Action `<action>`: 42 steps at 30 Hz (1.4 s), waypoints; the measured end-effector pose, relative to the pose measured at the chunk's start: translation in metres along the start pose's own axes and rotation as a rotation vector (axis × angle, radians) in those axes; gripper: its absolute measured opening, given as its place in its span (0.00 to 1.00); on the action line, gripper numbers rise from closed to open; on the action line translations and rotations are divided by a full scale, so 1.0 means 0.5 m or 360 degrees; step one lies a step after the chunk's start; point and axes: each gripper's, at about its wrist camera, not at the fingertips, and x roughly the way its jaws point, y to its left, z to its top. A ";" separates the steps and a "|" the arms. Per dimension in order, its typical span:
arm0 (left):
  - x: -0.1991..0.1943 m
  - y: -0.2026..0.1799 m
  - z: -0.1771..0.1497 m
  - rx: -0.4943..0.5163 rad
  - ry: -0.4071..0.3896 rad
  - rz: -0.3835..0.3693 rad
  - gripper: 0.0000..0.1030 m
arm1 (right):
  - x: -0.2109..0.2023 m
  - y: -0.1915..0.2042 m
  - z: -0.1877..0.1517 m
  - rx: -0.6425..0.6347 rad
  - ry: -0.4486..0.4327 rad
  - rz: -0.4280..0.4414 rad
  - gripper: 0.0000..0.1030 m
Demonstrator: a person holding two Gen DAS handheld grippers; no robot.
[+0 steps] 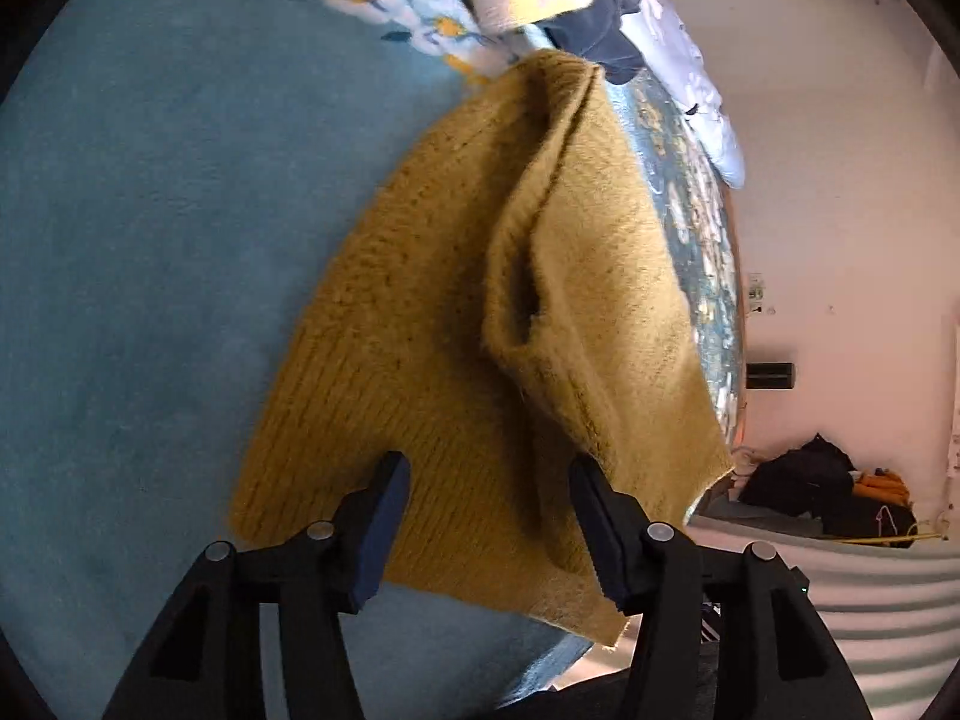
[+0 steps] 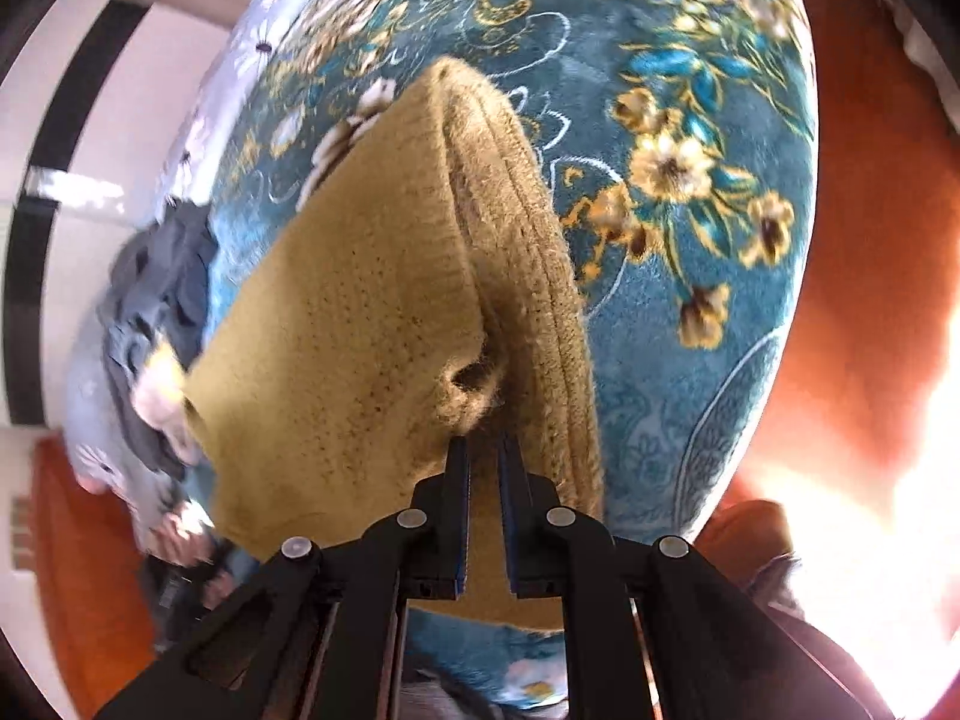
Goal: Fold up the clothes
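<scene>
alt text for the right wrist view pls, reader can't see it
The right gripper, its jaws nearly closed, pinches the edge of a mustard-yellow knit sweater lifted over a teal floral blanket. A pile of grey and white clothes lies to the left.

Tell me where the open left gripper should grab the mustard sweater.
Probably the flat ribbed edge nearest the left gripper, approached straight ahead: that part of the mustard sweater lies thin between the open fingers, while the raised fold to the right is bulkier.
</scene>
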 end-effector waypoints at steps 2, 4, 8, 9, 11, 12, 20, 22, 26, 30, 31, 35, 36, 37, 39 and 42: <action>0.003 -0.015 -0.003 0.0026 -0.0004 -0.0017 0.62 | -0.012 -0.009 -0.003 0.0055 -0.0027 0.0080 0.09; 0.010 -0.026 -0.006 0.0035 0.0007 -0.0039 0.63 | -0.016 -0.018 -0.005 0.0104 -0.0031 0.0161 0.11; 0.014 -0.047 -0.012 0.0050 0.0034 -0.0104 0.66 | -0.008 -0.035 -0.012 0.0222 0.0007 0.0253 0.26; 0.011 -0.051 -0.012 0.0058 0.0028 -0.0112 0.69 | -0.004 -0.038 -0.015 0.0237 0.0017 0.0256 0.36; 0.009 -0.057 -0.011 0.0071 0.0019 -0.0118 0.73 | 0.010 -0.044 -0.018 0.0276 0.0054 0.0279 0.42; 0.013 -0.058 -0.009 0.0071 0.0023 -0.0102 0.73 | 0.017 -0.046 -0.016 0.0288 0.0070 0.0293 0.42; 0.071 -0.064 0.018 -0.0041 0.0053 -0.0035 0.73 | 0.032 -0.047 -0.012 0.0318 0.0000 0.0297 0.42; 0.079 -0.077 0.024 -0.0031 0.0055 -0.0040 0.71 | 0.033 -0.052 -0.011 0.0356 -0.0017 0.0334 0.42; 0.091 -0.095 0.026 0.0032 0.0075 0.0017 0.54 | 0.039 -0.054 -0.010 0.0355 -0.0013 0.0314 0.41; 0.088 -0.087 0.020 0.0048 0.0091 0.0070 0.12 | 0.045 -0.045 -0.011 0.0309 0.0009 0.0292 0.21; 0.086 -0.088 0.018 0.0056 0.0091 0.0075 0.12 | 0.044 -0.040 -0.011 0.0284 0.0011 0.0277 0.17; 0.052 -0.100 0.012 0.0116 0.0089 0.0051 0.11 | 0.022 -0.008 -0.011 0.0140 -0.0037 0.0248 0.15; 0.040 -0.109 0.011 0.0148 0.0085 0.0033 0.10 | 0.014 -0.001 -0.013 0.0110 -0.0050 0.0241 0.14; 0.028 -0.118 0.009 0.0180 0.0080 0.0014 0.10 | 0.005 0.004 -0.014 0.0093 -0.0065 0.0236 0.14; 0.001 -0.138 0.002 0.0253 0.0073 -0.0031 0.10 | -0.017 0.011 -0.018 0.0071 -0.0092 0.0229 0.13; -0.018 -0.155 -0.006 0.0351 0.0068 -0.0022 0.10 | -0.045 0.013 -0.025 0.0044 -0.0108 0.0196 0.13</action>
